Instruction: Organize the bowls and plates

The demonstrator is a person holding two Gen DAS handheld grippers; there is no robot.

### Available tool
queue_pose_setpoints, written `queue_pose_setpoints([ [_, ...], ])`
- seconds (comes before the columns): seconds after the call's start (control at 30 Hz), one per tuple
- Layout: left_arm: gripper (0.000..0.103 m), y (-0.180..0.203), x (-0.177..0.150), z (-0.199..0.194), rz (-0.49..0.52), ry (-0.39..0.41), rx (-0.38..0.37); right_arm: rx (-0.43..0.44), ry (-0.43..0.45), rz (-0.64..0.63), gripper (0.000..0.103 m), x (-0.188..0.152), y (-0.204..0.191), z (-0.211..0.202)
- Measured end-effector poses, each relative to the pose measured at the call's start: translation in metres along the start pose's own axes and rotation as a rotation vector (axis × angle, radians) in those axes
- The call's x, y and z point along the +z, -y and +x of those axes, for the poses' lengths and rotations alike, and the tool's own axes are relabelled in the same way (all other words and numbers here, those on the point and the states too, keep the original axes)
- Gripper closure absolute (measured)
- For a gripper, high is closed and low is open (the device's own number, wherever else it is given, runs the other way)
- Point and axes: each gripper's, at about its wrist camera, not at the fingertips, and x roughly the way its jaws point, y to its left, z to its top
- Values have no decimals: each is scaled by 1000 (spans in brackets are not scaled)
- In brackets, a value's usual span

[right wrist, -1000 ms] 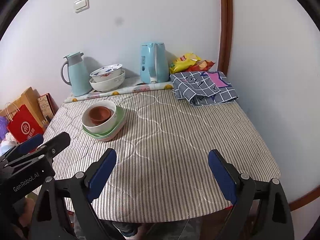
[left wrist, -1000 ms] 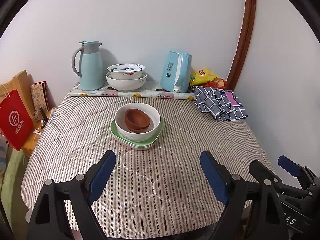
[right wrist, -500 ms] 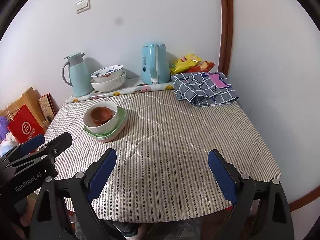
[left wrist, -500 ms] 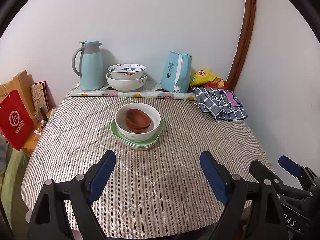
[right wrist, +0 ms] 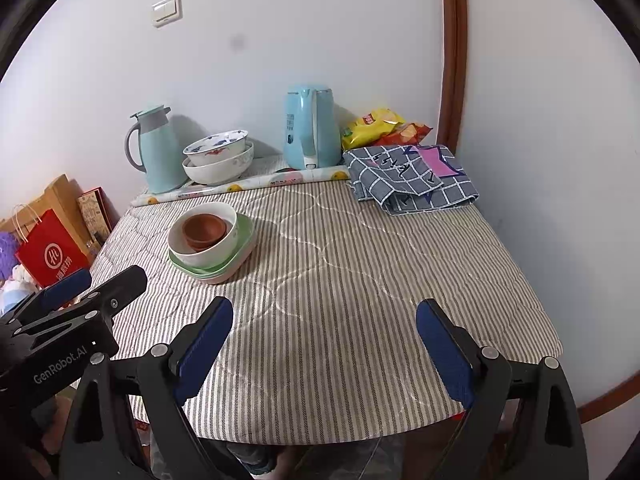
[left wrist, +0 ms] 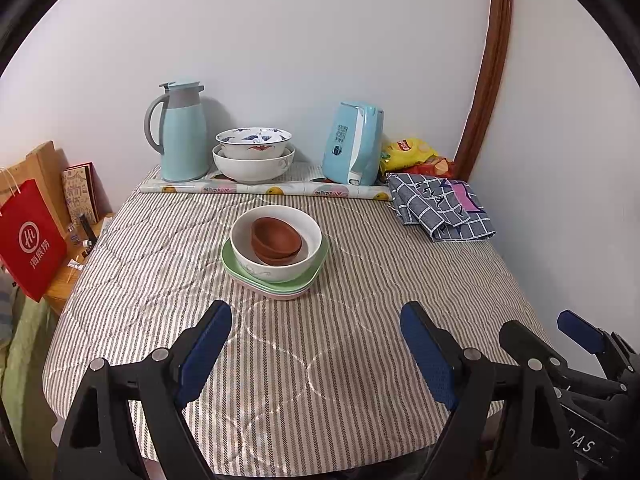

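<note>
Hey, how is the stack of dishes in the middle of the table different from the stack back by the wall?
The middle stack has brown bowls nested in a white bowl on green and pink plates; the back stack is just two bowls, no plates. The middle stack sits on the striped cloth; the back stack rests on a fruit-print mat between the thermos jug and the kettle. Both stand upright, untouched.
</note>
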Motion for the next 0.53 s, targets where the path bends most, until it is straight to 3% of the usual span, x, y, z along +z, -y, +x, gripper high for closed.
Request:
queue_pose_setpoints([
  [0.53, 17, -4, -2, 3, -9, 3, 2, 7, -1, -9, 11, 1, -6, 4],
])
